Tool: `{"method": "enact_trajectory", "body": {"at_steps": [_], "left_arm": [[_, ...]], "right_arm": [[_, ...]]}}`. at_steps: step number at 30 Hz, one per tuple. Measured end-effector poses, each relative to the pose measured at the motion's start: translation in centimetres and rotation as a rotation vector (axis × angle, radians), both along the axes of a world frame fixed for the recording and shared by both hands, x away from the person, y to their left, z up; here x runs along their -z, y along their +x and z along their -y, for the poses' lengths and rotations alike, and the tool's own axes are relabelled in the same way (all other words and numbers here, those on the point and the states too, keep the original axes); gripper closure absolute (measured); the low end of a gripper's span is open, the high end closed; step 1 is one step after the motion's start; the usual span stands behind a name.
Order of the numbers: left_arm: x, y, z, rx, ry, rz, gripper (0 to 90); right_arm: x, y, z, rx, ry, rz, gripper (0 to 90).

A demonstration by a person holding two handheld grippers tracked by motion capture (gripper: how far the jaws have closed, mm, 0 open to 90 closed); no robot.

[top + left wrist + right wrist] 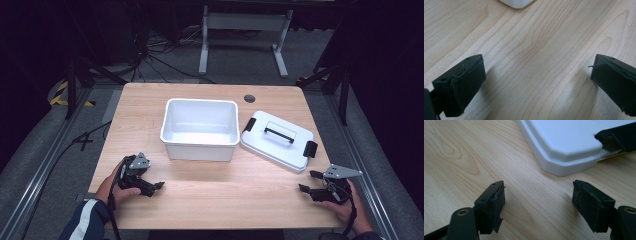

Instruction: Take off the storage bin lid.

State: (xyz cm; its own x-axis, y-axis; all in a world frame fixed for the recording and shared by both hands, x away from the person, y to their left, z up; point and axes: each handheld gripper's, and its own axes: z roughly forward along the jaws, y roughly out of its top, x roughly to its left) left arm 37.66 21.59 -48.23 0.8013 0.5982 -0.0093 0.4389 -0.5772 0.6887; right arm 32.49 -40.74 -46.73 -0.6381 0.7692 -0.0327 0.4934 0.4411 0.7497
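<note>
Left gripper (159, 185): black, two-jaw, hand-held, grey three-cornered plate on top. Gripped by the person's left hand (114, 189), dark sleeve with a white stripe behind it. Sits low over the light wooden table (220, 192), near and to the left of the white box's front left corner. Jaws wide apart, nothing between them; in the left gripper view (536, 82) bare wood grain lies between the two black pads, and a corner of the white box (516, 3) shows at the top edge.

Right gripper (309, 181): same make, held in the person's right hand (345, 205). Positioned to the right of the white box and nearer the person, just in front of the lid's near right corner. Jaws spread, empty; in the right gripper view (537, 202) table surface lies between them.

White rectangular plastic box (200, 129): open-topped, empty, upright at the table's centre.

White flat plastic lid (278, 142): black handle on top, black latch at each end. Lies flat on the table just to the right of the white box, turned at an angle to it. Its rounded corner (564, 152) and one black latch (617, 136) appear close ahead in the right gripper view.

Round dark hole (249, 98): in the tabletop, behind the white box's far right corner.
</note>
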Motion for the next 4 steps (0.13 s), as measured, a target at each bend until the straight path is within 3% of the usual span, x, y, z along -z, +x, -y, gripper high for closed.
{"method": "enact_trajectory", "body": {"at_steps": [4], "left_arm": [[0.0,0.0,0.0,0.0,0.0,0.0,0.1]], "right_arm": [[0.0,0.0,0.0,0.001,0.001,-0.001,26.4]]}}
